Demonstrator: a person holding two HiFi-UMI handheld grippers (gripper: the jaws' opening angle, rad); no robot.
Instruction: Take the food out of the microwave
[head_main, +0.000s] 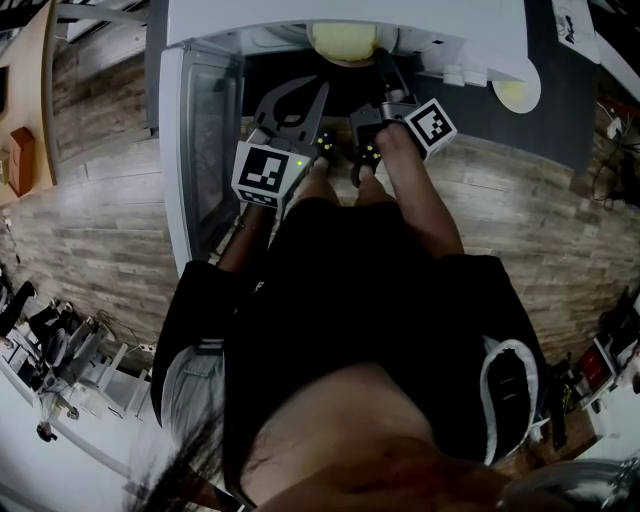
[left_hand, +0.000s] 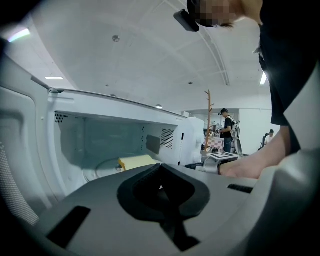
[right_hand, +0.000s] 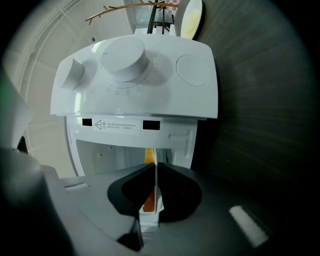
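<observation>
Wood-plank floor (head_main: 90, 230) all round, and a dark worktop (head_main: 560, 110) with a white microwave (head_main: 450, 25) on it. Its door (head_main: 205, 150) hangs wide open on the left. Left gripper (left_hand: 160, 169) sits just in front of the opening, jaws pressed together with nothing in them. Food (left_hand: 136, 161), a yellow lump, is still inside, over the glass turntable (left_hand: 100, 170) and toward the front. Right gripper (right_hand: 156, 169) is rolled on its side at the mouth of the cavity. Its jaws are pinched onto a thin white edge, and I'm pretty sure that's the plate (right_hand: 150, 218) under the food. Toward the worktop's right side a second plate (head_main: 517, 95) lies just beside the microwave. Way back in the room a person (left_hand: 227, 129) stands near a wooden coat stand (left_hand: 209, 117).
</observation>
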